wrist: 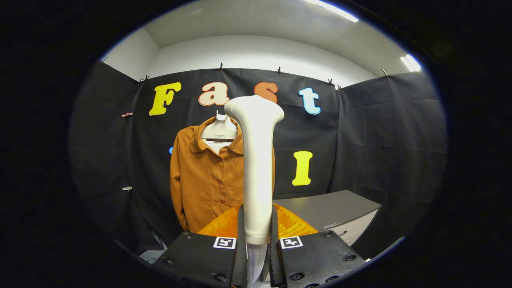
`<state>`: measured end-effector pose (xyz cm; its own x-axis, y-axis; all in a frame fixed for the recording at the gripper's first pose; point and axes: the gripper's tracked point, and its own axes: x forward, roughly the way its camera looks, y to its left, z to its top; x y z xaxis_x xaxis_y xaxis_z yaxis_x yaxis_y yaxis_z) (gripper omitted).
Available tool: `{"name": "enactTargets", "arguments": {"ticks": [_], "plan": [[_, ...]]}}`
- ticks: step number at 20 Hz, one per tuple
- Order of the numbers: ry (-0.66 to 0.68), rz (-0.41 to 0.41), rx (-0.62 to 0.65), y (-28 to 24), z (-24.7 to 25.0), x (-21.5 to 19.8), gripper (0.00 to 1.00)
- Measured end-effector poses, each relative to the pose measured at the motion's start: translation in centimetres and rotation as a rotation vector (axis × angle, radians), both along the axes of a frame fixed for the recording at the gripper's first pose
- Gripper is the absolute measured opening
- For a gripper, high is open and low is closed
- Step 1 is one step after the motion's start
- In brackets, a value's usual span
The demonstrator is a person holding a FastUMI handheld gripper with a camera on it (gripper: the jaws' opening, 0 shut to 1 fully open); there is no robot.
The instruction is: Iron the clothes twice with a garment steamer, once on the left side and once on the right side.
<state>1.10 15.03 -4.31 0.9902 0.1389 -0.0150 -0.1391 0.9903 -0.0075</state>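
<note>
Steamer (256,160) upright, clamped between tongs (256,240), facing shirt (208,180)

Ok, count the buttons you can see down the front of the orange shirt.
3 on the shirt placket: one at chest height, one below it, one lower. More may hide behind the steamer, which the gripper clamps.

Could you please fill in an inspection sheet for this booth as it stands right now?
Surface: grey cabinet top beyond the gripper, to the right of the shirt.
Job's things: orange shirt buttoned, hanging on a white hanger form; white steamer upright in front of it.
Clutter: nothing seen.
Gripper: gripper shut on steamer handle, both fingers pressing its sides.
Cables: nothing clearly seen.
Surroundings: black cloth wall, white ceiling with strip lights.
</note>
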Motion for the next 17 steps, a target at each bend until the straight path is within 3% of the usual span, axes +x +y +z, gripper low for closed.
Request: {"name": "enactTargets", "arguments": {"ticks": [17], "plan": [[0.0,-0.005,-0.003,0.1,-0.17,-0.38,0.25]]}}
